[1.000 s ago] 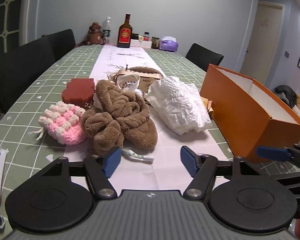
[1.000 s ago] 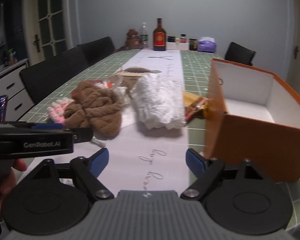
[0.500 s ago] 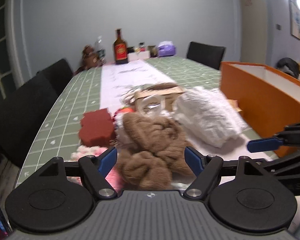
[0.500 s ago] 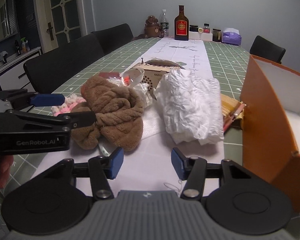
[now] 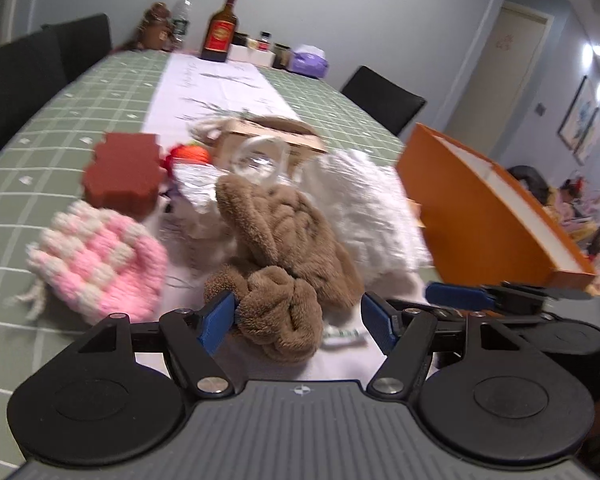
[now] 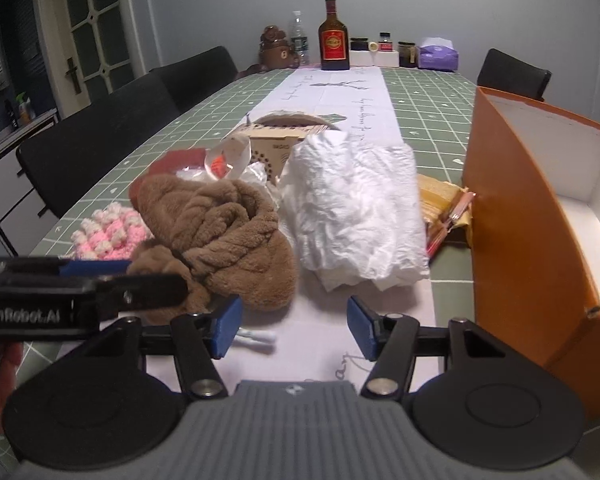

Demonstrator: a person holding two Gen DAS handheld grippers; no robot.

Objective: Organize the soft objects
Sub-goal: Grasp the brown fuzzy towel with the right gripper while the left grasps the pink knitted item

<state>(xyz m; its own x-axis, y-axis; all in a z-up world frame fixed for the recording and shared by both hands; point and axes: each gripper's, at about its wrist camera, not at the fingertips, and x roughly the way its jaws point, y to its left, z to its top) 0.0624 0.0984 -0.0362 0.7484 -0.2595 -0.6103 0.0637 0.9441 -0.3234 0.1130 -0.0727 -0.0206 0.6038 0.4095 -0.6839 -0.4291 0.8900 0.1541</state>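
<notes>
L gripper (image 5: pixel 298 318) jaws spread, just closing some, round near end of brown plush towel (image 5: pixel 284 248) (no squeeze yet); R gripper (image 6: pixel 294 328) spread, just widened, nothing between; towel on runner, beside white bundle (image 6: pixel 356 216)

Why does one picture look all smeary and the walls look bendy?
Left wrist view: motion blur smears the brown fluffy towel, pink knitted pouch and orange box. Right wrist view: sharper, only slightly soft on the white crumpled cloth. Both views: the fisheye lens bends the straight walls and table edges.
</notes>
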